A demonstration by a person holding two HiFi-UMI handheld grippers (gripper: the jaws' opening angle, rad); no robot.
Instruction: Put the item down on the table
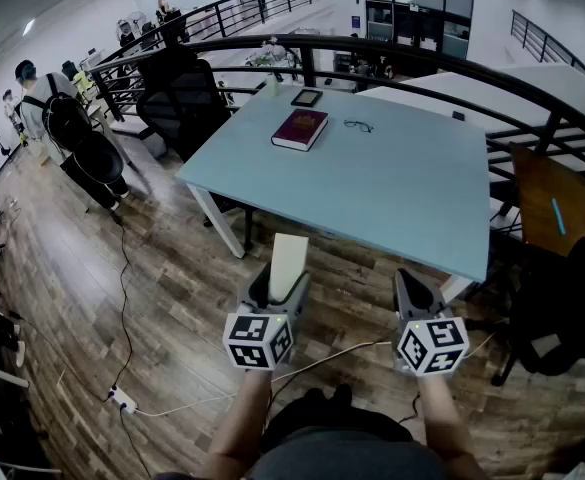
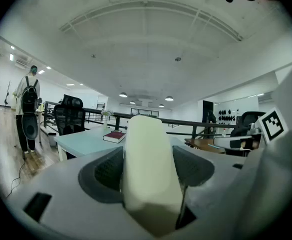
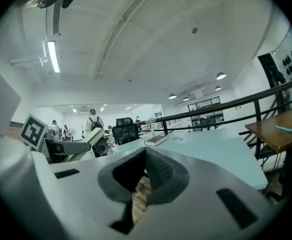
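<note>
While the left gripper [image 1: 281,280] clamps one cream oblong block [image 1: 288,253] short of the near edge of the pale-blue square table [image 1: 372,193], the right gripper [image 1: 416,292] is closed, empty.

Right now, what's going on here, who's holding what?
A person stands short of the light-blue table, a gripper in each hand. The left gripper is clamped on a cream block, above the floor and not yet over the table. The right gripper is shut and empty. On the table lie a dark red book, glasses and a small dark device.
</note>
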